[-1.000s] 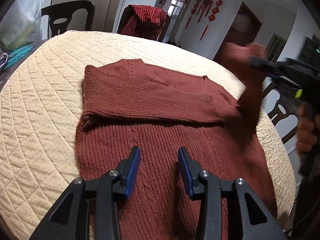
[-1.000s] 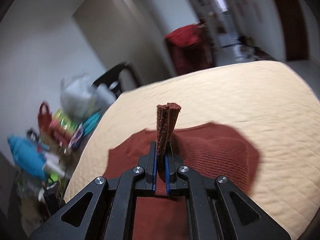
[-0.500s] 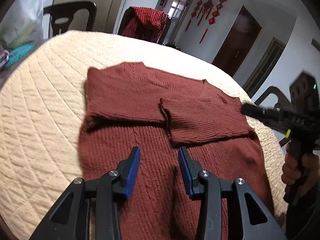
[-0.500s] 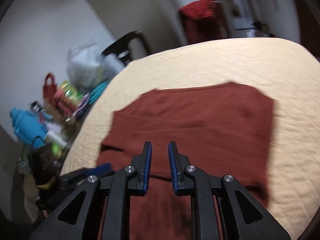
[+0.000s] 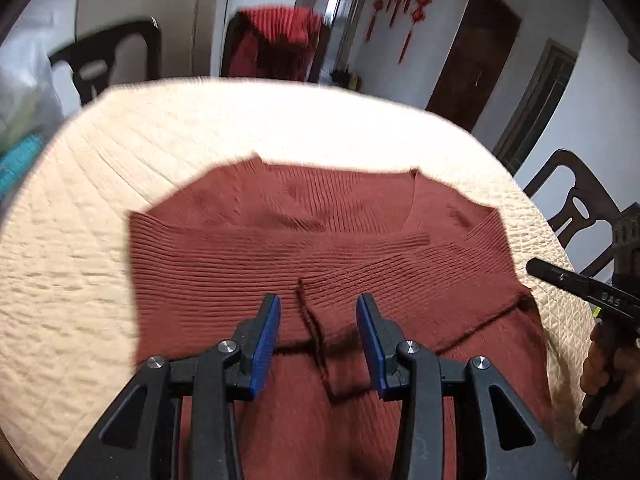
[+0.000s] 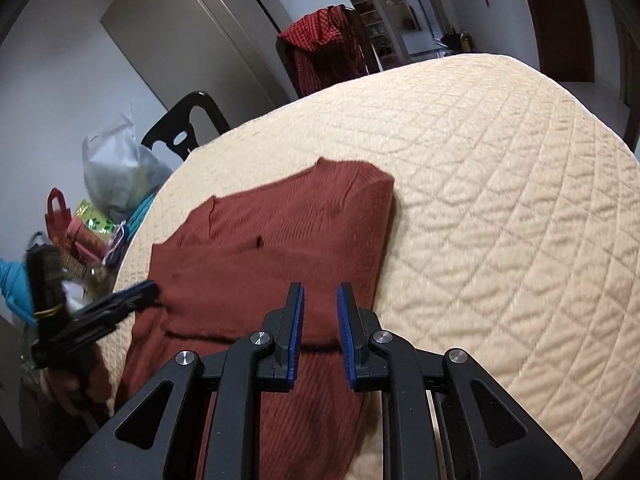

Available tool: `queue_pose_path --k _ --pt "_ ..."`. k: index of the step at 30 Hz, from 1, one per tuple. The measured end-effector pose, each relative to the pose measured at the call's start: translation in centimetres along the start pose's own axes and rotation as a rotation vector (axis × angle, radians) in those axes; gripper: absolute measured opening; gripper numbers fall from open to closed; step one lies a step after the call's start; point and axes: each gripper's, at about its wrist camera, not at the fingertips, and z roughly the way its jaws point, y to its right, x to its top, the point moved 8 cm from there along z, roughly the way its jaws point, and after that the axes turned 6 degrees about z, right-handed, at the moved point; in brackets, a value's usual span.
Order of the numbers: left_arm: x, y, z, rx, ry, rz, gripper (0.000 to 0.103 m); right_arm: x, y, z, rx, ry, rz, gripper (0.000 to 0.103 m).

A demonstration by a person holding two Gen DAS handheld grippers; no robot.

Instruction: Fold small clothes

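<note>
Here, your sweater (image 5: pixel 320 264) lies flat at six o'clock on the quilted bench (image 6: pixel 500 200), both sleeves folded across. Soft, limp ribbed knit: pinch doubled edges near the hem. Left gripper (image 5: pixel 318 340) and right gripper (image 6: pixel 319 334) jaws gape, empty.

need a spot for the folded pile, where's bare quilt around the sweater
Widest bare patch: the quilted cover beyond the sweater's folded edge, out to the far rim. A narrower strip lies between the neckline and the chair with the red checked cloth. Crowded: the table edge by the bags.
</note>
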Motion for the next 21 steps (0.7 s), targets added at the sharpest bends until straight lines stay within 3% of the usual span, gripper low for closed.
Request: queue_pose_path --k 5,6,7,10,11,12,17,19,21 --pt "0.2 0.6 1.2 -0.001 -0.015 0.006 0.042 1.5 0.5 1.9 -0.051 -0.005 0.000 0.020" --pt "0.3 0.9 1.2 -0.018 -0.015 0.006 0.034 1.6 0.8 2.2 -0.059 -0.007 0.001 0.024" --pt "0.4 1.2 1.3 -0.029 -0.016 0.018 0.017 1.7 1.2 2.6 -0.076 -0.019 0.005 0.025" --pt "0.7 2.0 1.5 -0.043 -0.023 0.046 0.007 1.8 2.4 3.8 -0.079 -0.054 0.039 0.024" --pt "0.8 2.3 1.4 -0.048 -0.019 0.057 0.006 1.8 2.7 3.8 -0.073 -0.053 0.051 0.011" --pt "1.0 2.6 1.2 -0.053 -0.011 0.069 0.006 2.0 3.2 3.6 -0.065 -0.049 0.066 0.008" --pt "3.0 4.6 -0.2 -0.095 0.048 0.127 0.006 2.7 5.1 2.0 -0.047 -0.022 0.105 0.007" --pt "3.7 4.7 0.5 -0.075 0.050 0.152 0.006 2.8 5.5 2.2 -0.066 -0.033 0.103 0.008" --pt "3.7 4.0 2.1 -0.034 0.015 0.154 0.006 2.8 5.9 2.0 -0.086 -0.028 0.109 0.016"
